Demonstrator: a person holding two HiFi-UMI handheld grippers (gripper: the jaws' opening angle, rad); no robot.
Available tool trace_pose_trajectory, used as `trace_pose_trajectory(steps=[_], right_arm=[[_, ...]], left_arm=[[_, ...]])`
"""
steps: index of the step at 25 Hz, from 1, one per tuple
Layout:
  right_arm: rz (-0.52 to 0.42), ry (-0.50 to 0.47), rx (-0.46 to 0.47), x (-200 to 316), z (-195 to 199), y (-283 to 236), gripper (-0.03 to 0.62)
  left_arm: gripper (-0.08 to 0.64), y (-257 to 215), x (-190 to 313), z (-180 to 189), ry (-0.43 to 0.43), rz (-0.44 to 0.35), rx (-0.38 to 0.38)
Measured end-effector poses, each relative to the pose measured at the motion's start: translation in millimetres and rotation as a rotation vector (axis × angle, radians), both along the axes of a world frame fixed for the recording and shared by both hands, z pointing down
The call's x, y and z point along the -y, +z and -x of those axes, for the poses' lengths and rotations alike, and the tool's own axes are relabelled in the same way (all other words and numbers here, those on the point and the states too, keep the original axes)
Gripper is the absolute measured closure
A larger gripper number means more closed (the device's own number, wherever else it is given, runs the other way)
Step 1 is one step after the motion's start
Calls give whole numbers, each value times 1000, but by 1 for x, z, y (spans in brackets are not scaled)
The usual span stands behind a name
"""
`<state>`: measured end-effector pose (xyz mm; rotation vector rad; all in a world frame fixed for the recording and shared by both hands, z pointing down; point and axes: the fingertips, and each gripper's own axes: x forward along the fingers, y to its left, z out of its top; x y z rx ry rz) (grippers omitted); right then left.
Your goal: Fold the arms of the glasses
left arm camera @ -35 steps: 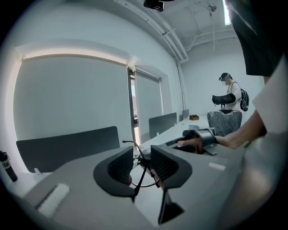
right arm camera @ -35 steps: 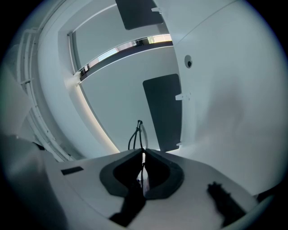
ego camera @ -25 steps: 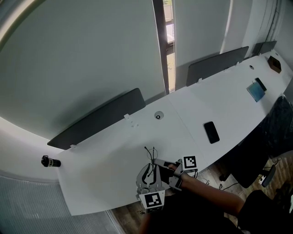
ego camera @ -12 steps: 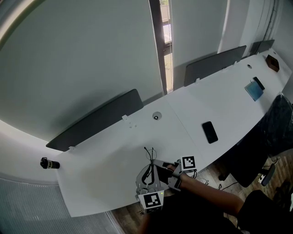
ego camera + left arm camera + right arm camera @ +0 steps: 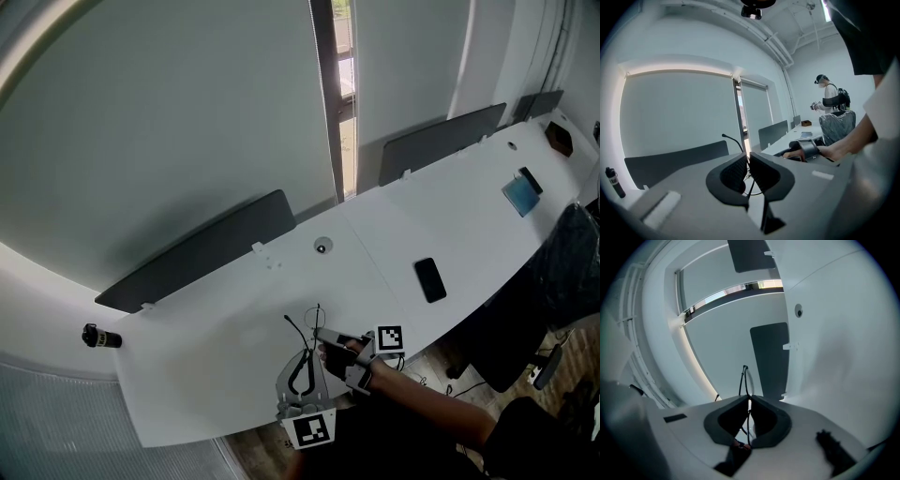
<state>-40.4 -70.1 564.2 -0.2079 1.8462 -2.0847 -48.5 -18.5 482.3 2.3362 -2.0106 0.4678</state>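
Head view: the glasses (image 5: 307,339) hang just over the table's (image 5: 216,356) near edge, pinched where my left gripper (image 5: 306,358) (reaching away from me) meets my right gripper (image 5: 323,337), which comes in from the right. Left gripper view: its jaws have just been closing and now pinch the glasses, with one arm (image 5: 732,140) running up and left beyond the tips, so I'd judge the fold turns on swinging that arm inward. Right gripper view: jaws clamped on the glasses too, which run straight ahead of them.
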Motion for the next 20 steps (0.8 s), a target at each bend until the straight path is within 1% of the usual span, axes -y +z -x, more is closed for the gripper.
trace_pose_trajectory(steps=[3,6,8,10,11,12,13,15,17,20], right_arm=[[18,35,40,7,-3,-6,571],[14,55,70,12,-6,-12,571],[-25,54,53,13,-7,-16,571],[-92,39,26,11,-5,-22,571],[-121,29,13,10,-4,-25,571],[-142,19,2,8,-3,-26,571],[-149,10,-5,6,-2,-26,571],[-134,1,-2,3,1,-25,571],[-117,2,2,2,2,-24,571],[-114,5,-10,2,0,-22,571]], left_arm=[[552,-8,-7,-1,7,-37,18],[552,-6,-13,-1,6,-36,-5],[552,-3,-15,1,4,-21,-19],[551,1,-14,3,0,7,-28],[533,2,-12,3,-1,24,-31],[490,3,-9,4,-3,36,-35],[472,3,-6,4,-5,43,-39],[446,2,0,5,-4,49,-38],[446,2,5,5,2,58,-27],[467,7,10,2,17,90,-9]])
